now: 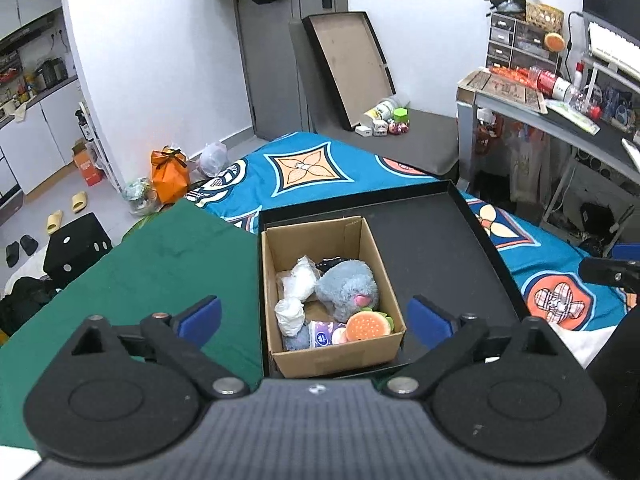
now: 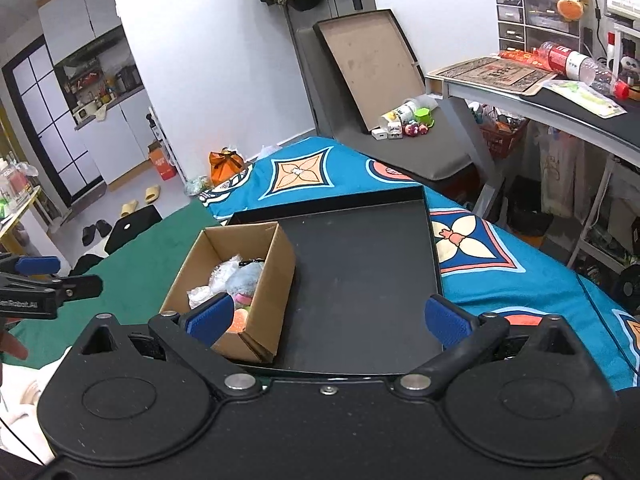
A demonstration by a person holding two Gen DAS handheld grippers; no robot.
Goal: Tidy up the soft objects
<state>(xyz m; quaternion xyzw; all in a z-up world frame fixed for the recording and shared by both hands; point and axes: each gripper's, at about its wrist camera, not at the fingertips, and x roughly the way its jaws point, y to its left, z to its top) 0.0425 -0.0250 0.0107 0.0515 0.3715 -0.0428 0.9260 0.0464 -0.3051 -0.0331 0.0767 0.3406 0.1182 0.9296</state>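
- Sorting step: soft toys piled in cardboard box (image 1: pixel 332 292) on black tray (image 1: pixel 436 256).
- Left gripper (image 1: pixel 314 318) and right gripper (image 2: pixel 328 318) both spread wide, empty.
- Next, probably: descend into box, clamp gently on blue plush (image 1: pixel 346 290).

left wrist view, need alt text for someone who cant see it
The left tool, open and holding nothing, hovers above a cardboard box holding a blue plush, a burger toy and white plastic bags. The box sits in the left of a black tray on a bed.
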